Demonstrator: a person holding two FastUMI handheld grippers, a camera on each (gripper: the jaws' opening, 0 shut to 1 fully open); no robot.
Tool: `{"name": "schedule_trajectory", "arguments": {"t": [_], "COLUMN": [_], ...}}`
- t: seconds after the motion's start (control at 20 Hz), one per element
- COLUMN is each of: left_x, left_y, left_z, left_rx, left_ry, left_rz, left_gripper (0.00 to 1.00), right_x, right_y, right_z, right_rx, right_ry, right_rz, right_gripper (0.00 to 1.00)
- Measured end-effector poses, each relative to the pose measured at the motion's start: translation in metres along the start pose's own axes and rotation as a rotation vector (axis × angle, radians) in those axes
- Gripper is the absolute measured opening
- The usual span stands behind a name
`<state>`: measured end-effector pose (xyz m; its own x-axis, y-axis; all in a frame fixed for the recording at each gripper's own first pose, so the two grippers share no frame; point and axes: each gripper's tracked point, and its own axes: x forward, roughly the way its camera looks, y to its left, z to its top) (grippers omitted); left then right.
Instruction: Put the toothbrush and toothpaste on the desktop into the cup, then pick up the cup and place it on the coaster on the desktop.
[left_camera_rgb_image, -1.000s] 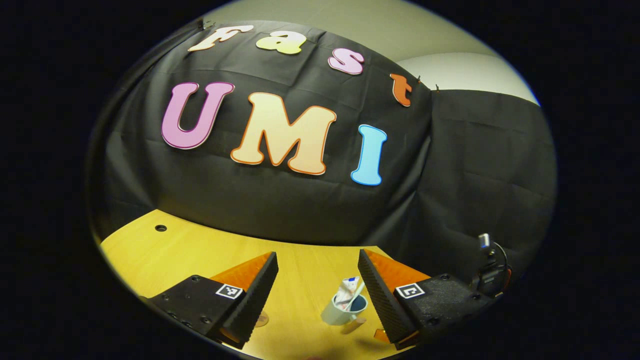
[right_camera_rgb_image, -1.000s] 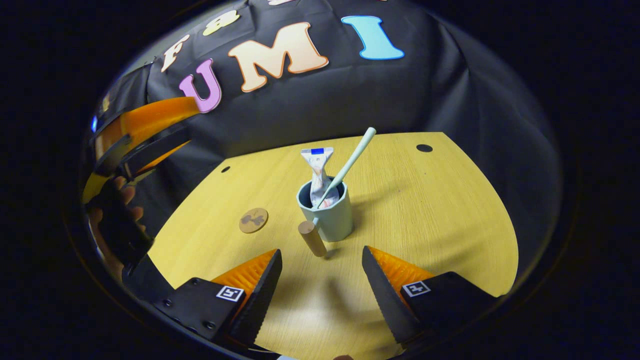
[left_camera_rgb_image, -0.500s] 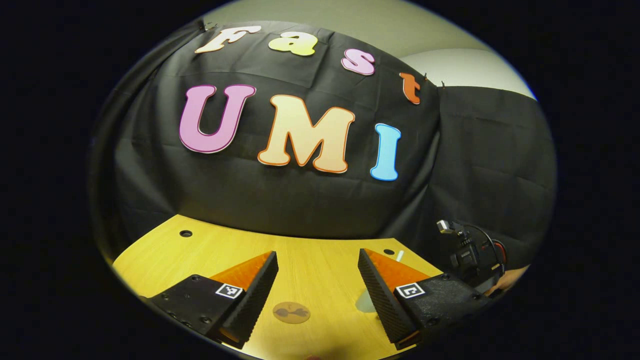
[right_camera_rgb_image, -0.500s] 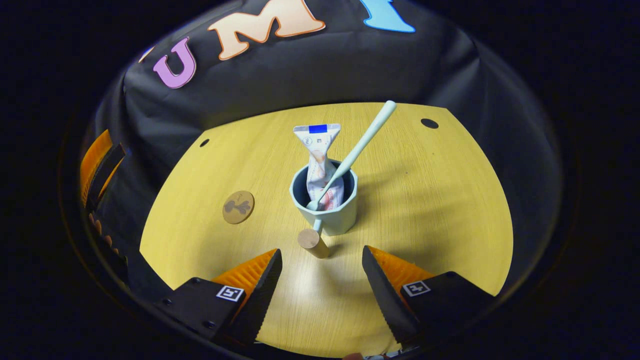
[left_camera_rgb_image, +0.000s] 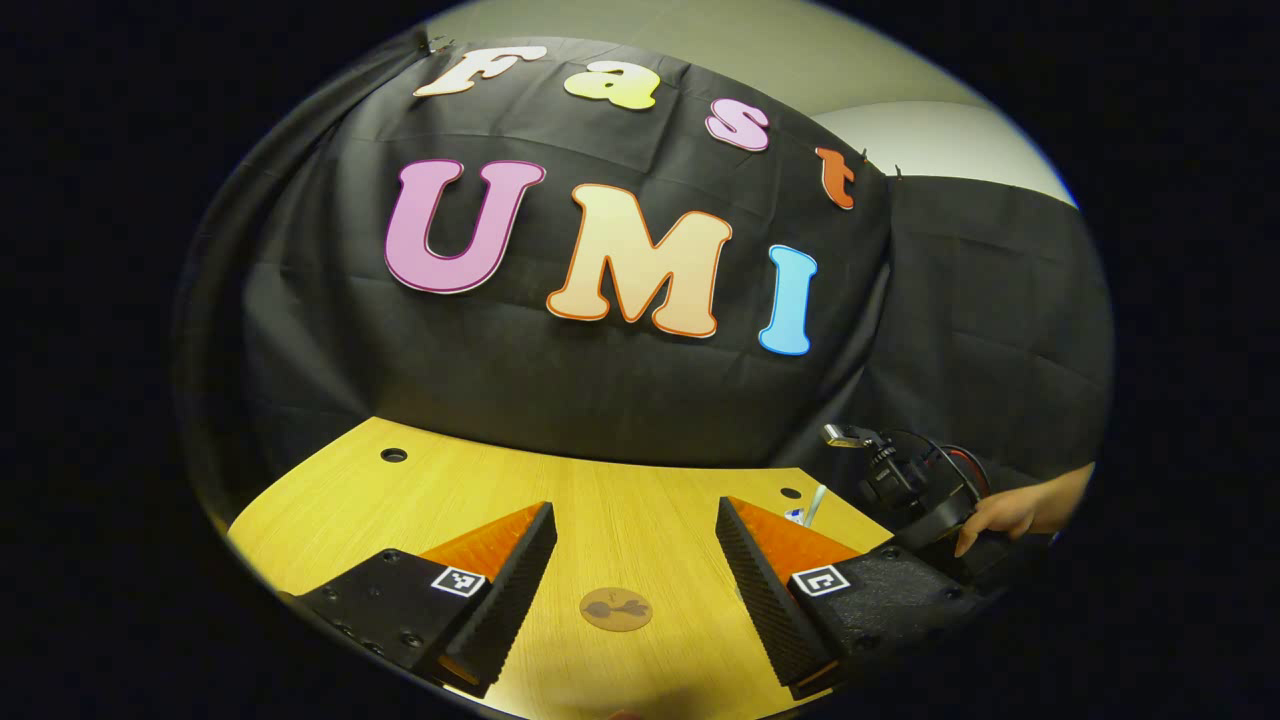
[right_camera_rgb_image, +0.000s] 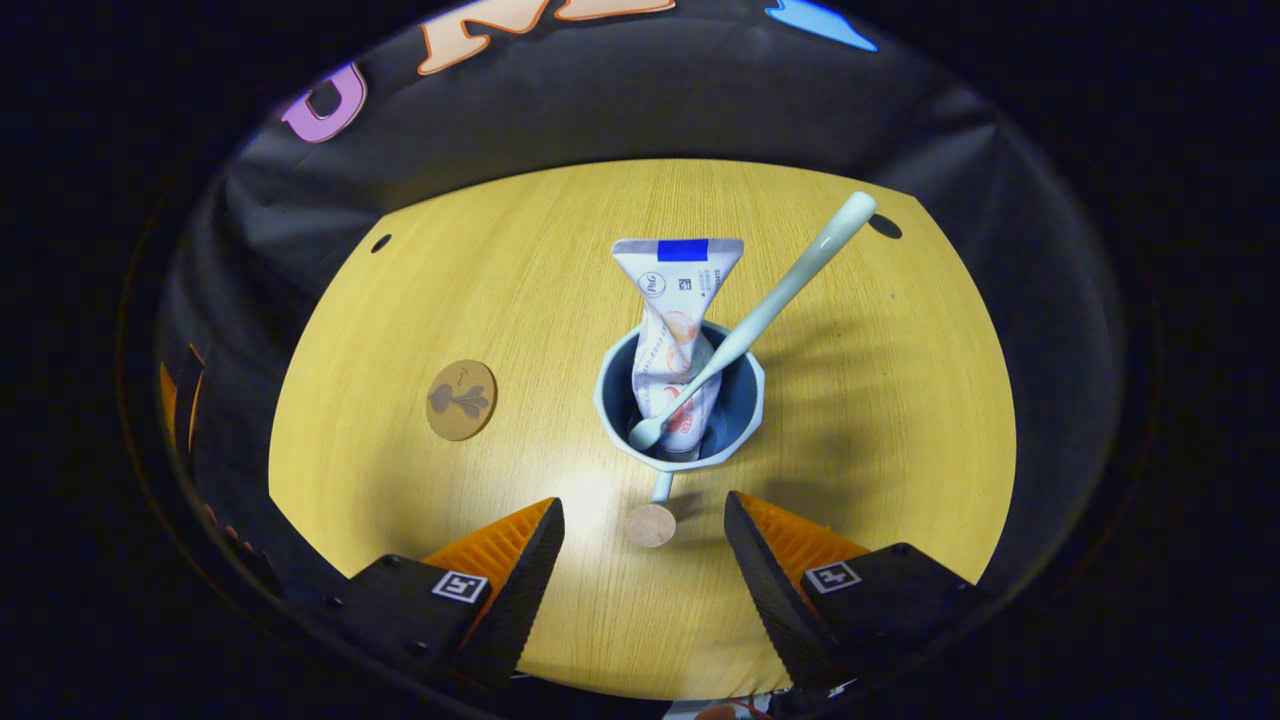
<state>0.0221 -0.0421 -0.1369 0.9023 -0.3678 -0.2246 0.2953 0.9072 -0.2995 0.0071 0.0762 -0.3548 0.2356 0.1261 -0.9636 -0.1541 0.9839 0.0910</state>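
Where its handle ends, cup (right_camera_rgb_image: 680, 400) just before parted right hand-held gripper (right_camera_rgb_image: 645, 560).

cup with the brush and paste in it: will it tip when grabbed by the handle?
Probably somewhat. The toothbrush and toothpaste stand well above the cup rim and lean, so weight sits high. The handle juts off one side, so lifting there may tilt the cup. Contents look loose and may shift.

We see our left gripper (left_camera_rgb_image: 635, 575) with fingers (left_camera_rgb_image: 520, 585) spread apart above the wooden surface (left_camera_rgb_image: 620, 500), the coaster (left_camera_rgb_image: 616, 609) lying between them, and a hand (left_camera_rgb_image: 1005, 512) holding the other gripper (left_camera_rgb_image: 915, 485) at right.
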Motion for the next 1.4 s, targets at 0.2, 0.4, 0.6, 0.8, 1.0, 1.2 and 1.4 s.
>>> {"name": "schedule_trajectory", "arguments": {"t": [0.2,0.4,0.6,0.8,1.0,1.2,1.4], "left_x": [-0.008,-0.01,-0.009,-0.007,-0.005,-0.004,-0.002], "left_y": [0.012,0.021,0.026,0.033,0.043,0.051,0.057], "left_z": [-0.01,-0.019,-0.027,-0.034,-0.03,-0.029,-0.029], "left_rx": [-0.015,-0.033,-0.076,-0.104,-0.093,-0.095,-0.078], "left_ry": [0.019,0.044,0.056,0.076,0.07,0.068,0.075], "left_rz": [-0.005,-0.014,-0.022,-0.025,-0.013,0.0,0.004], "left_gripper": [0.95,0.95,0.95,0.95,0.95,0.94,0.95], "right_x": [0.014,0.027,0.039,0.048,0.055,0.054,0.054], "right_y": [0.001,-0.006,-0.013,-0.014,-0.005,-0.009,-0.008], "right_z": [0.006,0.007,0.007,0.001,-0.004,-0.01,-0.01], "right_rx": [0.033,0.029,0.067,0.064,0.046,0.023,-0.01], "right_ry": [0.044,0.086,0.152,0.205,0.235,0.262,0.253], "right_rz": [-0.016,-0.064,-0.083,-0.091,-0.076,-0.086,-0.091], "right_gripper": [0.94,0.99,0.94,0.99,0.94,0.64,0.33]}}
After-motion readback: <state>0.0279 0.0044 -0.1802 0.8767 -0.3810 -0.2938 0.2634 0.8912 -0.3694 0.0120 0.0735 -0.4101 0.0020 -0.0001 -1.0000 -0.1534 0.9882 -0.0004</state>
